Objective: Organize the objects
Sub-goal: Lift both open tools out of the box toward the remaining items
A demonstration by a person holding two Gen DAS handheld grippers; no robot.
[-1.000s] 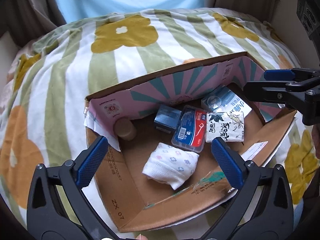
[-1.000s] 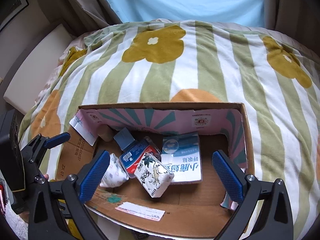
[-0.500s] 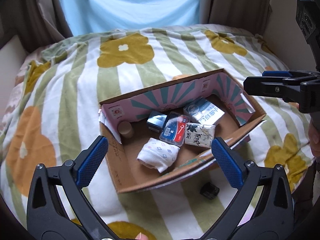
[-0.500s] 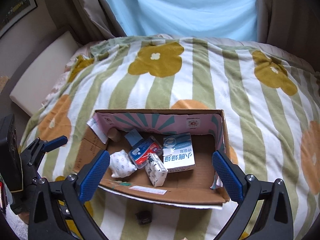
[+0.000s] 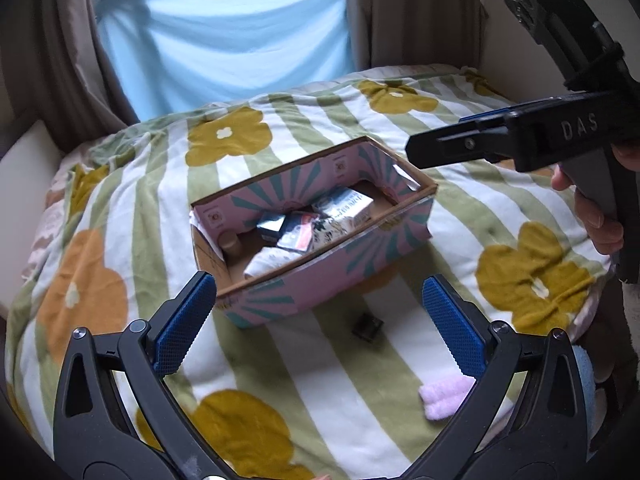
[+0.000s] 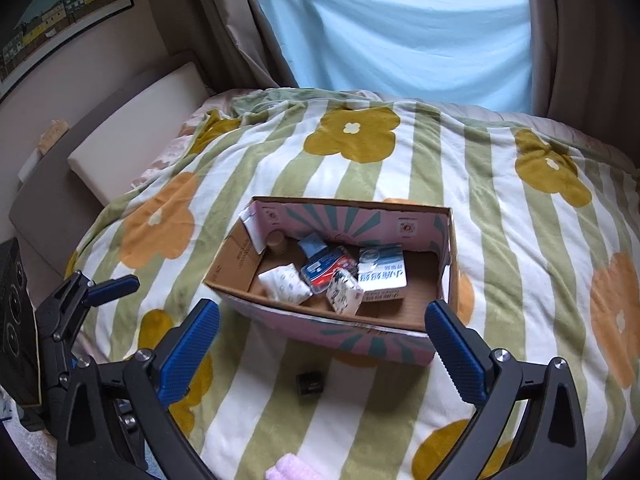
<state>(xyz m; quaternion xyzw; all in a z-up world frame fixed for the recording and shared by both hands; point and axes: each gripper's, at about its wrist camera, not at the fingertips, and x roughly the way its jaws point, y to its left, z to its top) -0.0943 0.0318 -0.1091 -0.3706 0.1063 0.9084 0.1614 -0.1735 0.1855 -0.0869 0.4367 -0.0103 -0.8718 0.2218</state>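
A pink and teal cardboard box [image 5: 332, 280] [image 6: 340, 336] sits on a flowered blanket. Inside lie a rolled white sock [image 6: 285, 286], a blue and red plastic case [image 6: 326, 272], a white printed packet [image 6: 344, 298], a blue and white carton [image 6: 380, 274], a small dark box [image 5: 271, 226] and a brown cylinder [image 6: 277, 242]. A small black object [image 5: 367, 326] [image 6: 309, 383] lies on the blanket in front of the box. A pink fluffy item [image 5: 444, 400] [image 6: 290, 470] lies nearer. My left gripper [image 5: 320, 320] and right gripper [image 6: 320, 352] are both open and empty, held back from the box.
The striped blanket [image 6: 500, 208] covers a bed. A cream headboard cushion [image 6: 132, 140] is at the left, a light blue cloth [image 6: 396, 32] over the window behind. A person's hand [image 5: 600, 216] holds the right gripper, seen at the right in the left wrist view.
Both grippers have pulled back and up from the box, which now looks smaller and farther. The black object and pink item have come into view. Jaws stay open.
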